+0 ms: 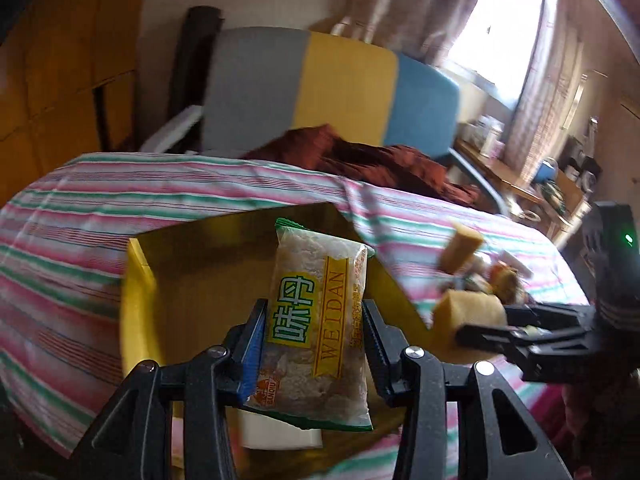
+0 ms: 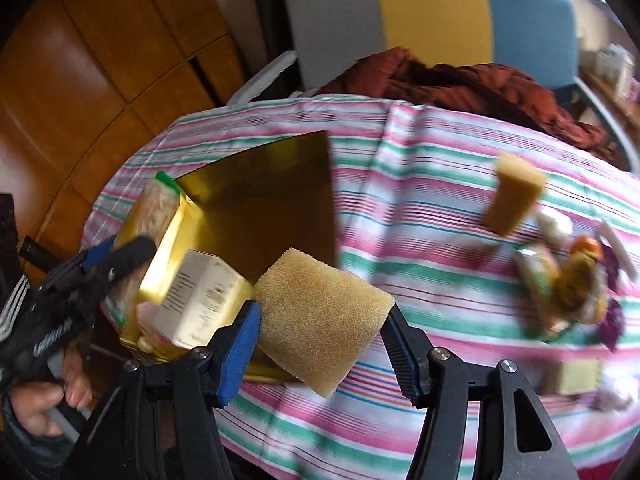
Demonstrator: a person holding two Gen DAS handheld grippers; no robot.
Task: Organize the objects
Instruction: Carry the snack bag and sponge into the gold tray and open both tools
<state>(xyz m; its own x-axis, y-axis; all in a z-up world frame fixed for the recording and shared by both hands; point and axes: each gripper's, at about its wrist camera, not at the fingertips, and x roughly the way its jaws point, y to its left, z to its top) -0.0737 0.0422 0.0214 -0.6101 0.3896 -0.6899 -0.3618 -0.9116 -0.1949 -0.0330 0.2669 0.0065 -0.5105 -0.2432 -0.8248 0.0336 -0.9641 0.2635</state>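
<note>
Meanwhile, the left hand-held gripper [image 1: 314, 344] is clenching a clear snack packet with a yellow-green label [image 1: 316, 320], holding it upright above the open gold cardboard box [image 1: 140, 280]. The right hand-held gripper [image 2: 320, 332] is gripping a tan foam sponge block [image 2: 320, 316] just beside the box's near corner. A white carton [image 2: 200, 300] is lying inside the box. Everything is sitting on a pink, green and white striped tabletop [image 2: 420, 208], where another sponge [image 2: 514, 198] and a blurred pile of small items [image 2: 572, 280] are lying well apart from the box.
</note>
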